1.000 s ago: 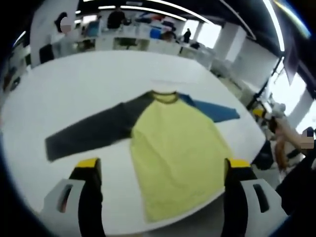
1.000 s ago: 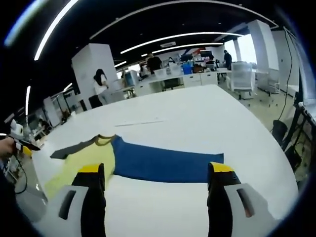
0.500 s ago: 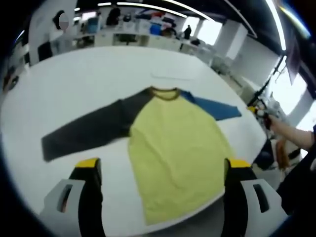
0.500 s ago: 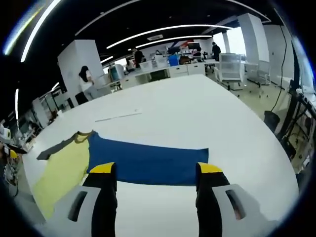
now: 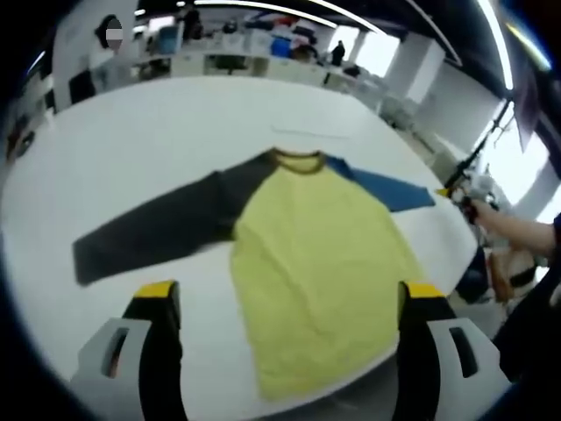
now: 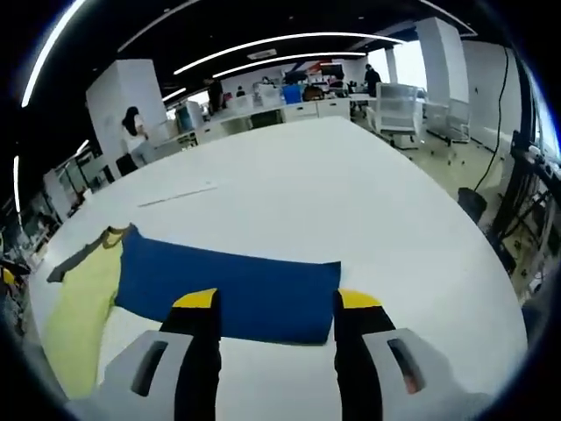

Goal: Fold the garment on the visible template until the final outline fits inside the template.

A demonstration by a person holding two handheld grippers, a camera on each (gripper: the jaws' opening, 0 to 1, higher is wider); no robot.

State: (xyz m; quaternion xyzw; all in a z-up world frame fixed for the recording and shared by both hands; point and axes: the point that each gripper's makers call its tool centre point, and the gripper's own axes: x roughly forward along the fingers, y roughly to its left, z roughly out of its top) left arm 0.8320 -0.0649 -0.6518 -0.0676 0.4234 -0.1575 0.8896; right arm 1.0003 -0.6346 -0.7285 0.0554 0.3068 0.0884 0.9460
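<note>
The garment, a long-sleeved shirt with a yellow body, lies spread flat and face up on the white surface, not yet folded. In the left gripper view its dark grey sleeve stretches out to one side and its blue sleeve to the other, with the collar pointing away and the hem near the surface's close edge. No drawn template outline can be made out around it; a thin pale strip lies on the surface beyond the collar.

The left claw hangs above the lower part of the yellow body with its jaws spread wide and nothing between them. The right claw is low over the blue sleeve's near edge, close to the cuff end, with its jaws apart and straddling the cloth; it holds nothing, and whether the tips touch the fabric cannot be told. In the left gripper view the right claw's yellow tip and the person's hand appear at the far end of that sleeve.

By my reading, the first fold is about to start: reaching for the blue sleeve. The next move calls for settling the right claw onto the cuff edge, pinching only that layer, then carrying the sleeve across the yellow body while the shirt stays flat
</note>
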